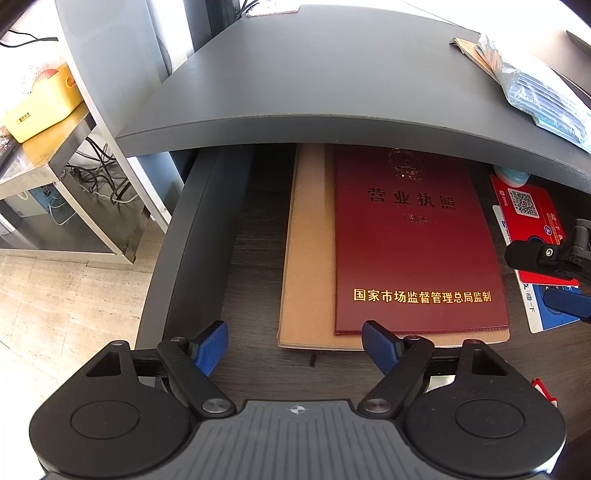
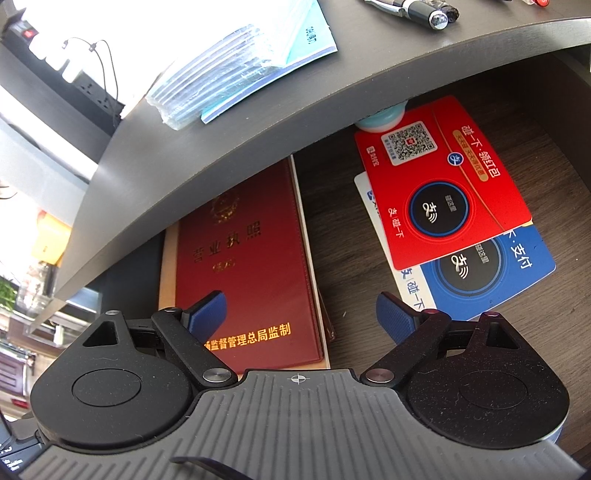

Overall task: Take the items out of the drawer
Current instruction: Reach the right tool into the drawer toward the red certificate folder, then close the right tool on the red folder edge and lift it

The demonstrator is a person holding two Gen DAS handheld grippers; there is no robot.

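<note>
The drawer (image 1: 207, 236) stands pulled out under the dark desk top (image 1: 332, 74). Inside lies a dark red certificate folder (image 1: 413, 240) (image 2: 255, 266) with gold lettering, on top of a tan folder (image 1: 306, 258). To its right a red payment card (image 2: 443, 184) (image 1: 532, 206) overlaps a blue and white card (image 2: 498, 273). My left gripper (image 1: 295, 343) is open just above the drawer's front, near the red folder's front edge. My right gripper (image 2: 301, 314) is open over the drawer floor between the red folder and the cards; its fingers (image 1: 535, 254) show at the right edge of the left wrist view.
On the desk top lie a stack of blue-white packets (image 2: 236, 66) (image 1: 535, 88) and pens (image 2: 424, 9). A round pale blue object (image 2: 380, 120) sits at the drawer's back behind the red card. A metal table (image 1: 55, 177) with a yellow box (image 1: 40, 107) stands to the left.
</note>
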